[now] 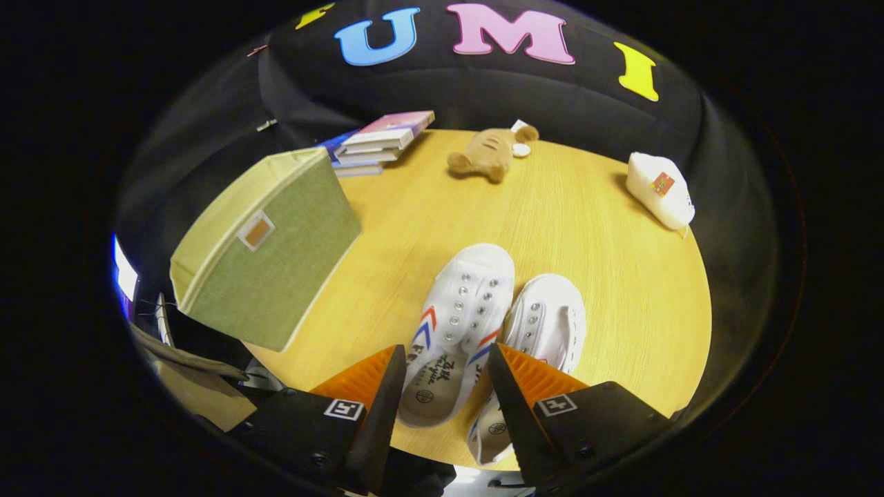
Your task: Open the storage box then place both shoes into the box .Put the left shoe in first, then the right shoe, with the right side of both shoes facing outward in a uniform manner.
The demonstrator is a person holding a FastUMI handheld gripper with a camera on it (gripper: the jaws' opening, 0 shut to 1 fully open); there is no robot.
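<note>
Two white canvas shoes sit side by side on the bench, toes pointing away. Left shoe (459, 324) lies between the fingers of the hand-held gripper (445, 376), heel opening just at the tips; right shoe (545, 331) sits beside it, its heel partly hidden behind the right finger. Fingers are spread wide, pinching nothing.

Handling, my guess: light, soft canvas uppers w/ stiffer rubber soles and toe caps. No laces seen, only metal eyelets, so the tongue and sides prob. flop. Best hold looks like the heel collar or one sidewall near the opening; canvas folds under squeeze, so pinch near the sole edge for firmness. Not fragile, not slippery, may swing when lifted.

Storage box (266, 241) stands to the left, ahead of the fingers: fabric-covered, greenish, squarish, small tag on its face, soft-walled by the look. Whether it has a lid I can't tell.

Beyond: stack of books (383, 141), a plush toy (487, 155), a white packet (659, 190) far right. Bench (608, 290) is smooth light wood grain.
</note>
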